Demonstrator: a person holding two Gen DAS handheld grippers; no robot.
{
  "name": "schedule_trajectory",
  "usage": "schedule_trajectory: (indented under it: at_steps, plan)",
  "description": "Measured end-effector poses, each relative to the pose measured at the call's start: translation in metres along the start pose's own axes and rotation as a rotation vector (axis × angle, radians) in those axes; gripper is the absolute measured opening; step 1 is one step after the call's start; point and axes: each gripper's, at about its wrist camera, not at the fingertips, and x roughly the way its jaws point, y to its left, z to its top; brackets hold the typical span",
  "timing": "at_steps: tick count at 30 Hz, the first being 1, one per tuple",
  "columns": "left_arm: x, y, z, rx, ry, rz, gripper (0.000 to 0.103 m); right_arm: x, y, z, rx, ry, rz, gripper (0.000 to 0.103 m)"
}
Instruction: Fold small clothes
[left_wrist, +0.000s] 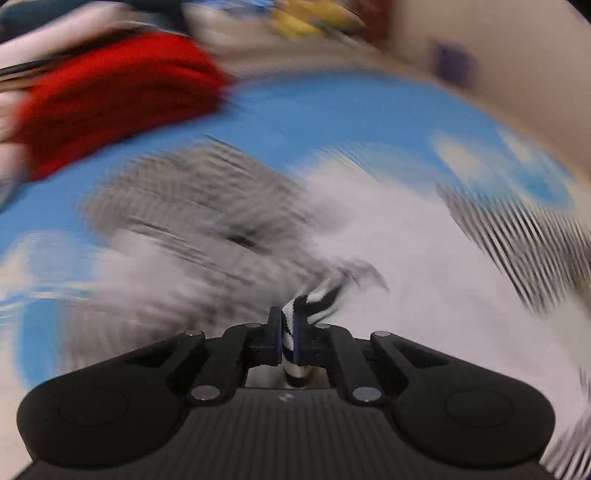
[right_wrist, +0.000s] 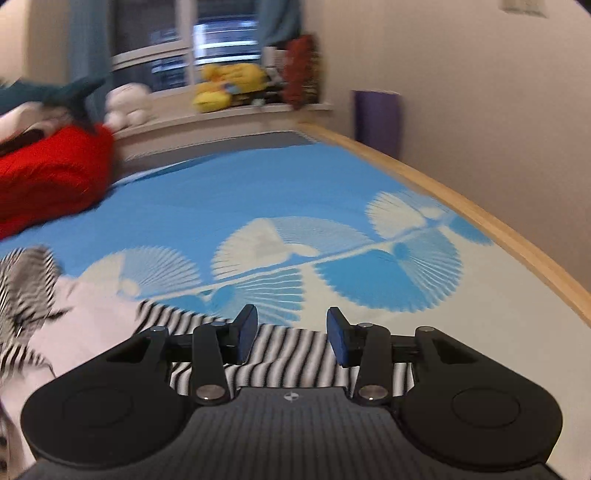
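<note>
Pinching a black-and-white striped fold, your left gripper (left_wrist: 290, 332) holds the soft striped garment (right_wrist: 288, 350), which lies on the blue fan-patterned bedsheet (right_wrist: 258, 184). Your right gripper (right_wrist: 291, 338) hovers spread wide above it; a fuzzy red cloth (right_wrist: 51, 173) sits at ten o'clock.

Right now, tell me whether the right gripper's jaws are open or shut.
Open. The right gripper shows a wide gap between its jaws, with the striped garment lying below them, not pinched.
</note>
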Motion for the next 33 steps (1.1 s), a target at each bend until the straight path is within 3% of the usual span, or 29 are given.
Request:
schedule_trajectory:
  at_steps: [4,6,9,11,13,14,16,18,22,25,29,33]
  plan:
    - [-0.043,0.135,0.012,-0.255,-0.054,0.226,0.006,-0.003,0.022,-0.004,-0.025,0.052,0.095,0.043]
    - [-0.064,0.214,-0.002,-0.409,-0.041,0.397,0.006,-0.002,0.032,-0.009,-0.023,0.103,0.160,0.043]
    - [-0.094,0.307,-0.036,-0.556,-0.036,0.650,0.007,-0.002,0.047,-0.023,-0.042,0.196,0.259,0.043]
    - [-0.109,0.353,-0.060,-0.683,-0.019,0.698,0.011,-0.003,0.057,-0.036,-0.050,0.265,0.311,0.044]
    - [-0.124,0.374,-0.075,-0.788,-0.011,0.649,0.025,-0.006,0.068,-0.050,-0.082,0.338,0.367,0.045]
    - [-0.134,0.377,-0.077,-0.803,-0.028,0.620,0.027,-0.009,0.072,-0.056,-0.105,0.357,0.377,0.046]
    - [-0.150,0.366,-0.077,-0.753,-0.046,0.583,0.031,-0.016,0.078,-0.067,-0.143,0.404,0.374,0.049]
    - [-0.157,0.345,-0.078,-0.712,-0.034,0.486,0.036,-0.021,0.076,-0.076,-0.141,0.460,0.367,0.050]
    - [-0.165,0.302,-0.099,-0.686,0.121,0.193,0.038,-0.053,0.065,-0.080,-0.115,0.484,0.364,0.052]
    - [-0.173,0.254,-0.128,-0.598,0.240,0.041,0.038,-0.078,0.053,-0.084,-0.071,0.486,0.365,0.058]
    - [-0.187,0.193,-0.177,-0.418,0.381,-0.031,0.038,-0.096,0.049,-0.100,-0.081,0.515,0.341,0.060]
    - [-0.183,0.161,-0.218,-0.307,0.486,-0.055,0.038,-0.104,0.046,-0.116,-0.119,0.542,0.328,0.060]
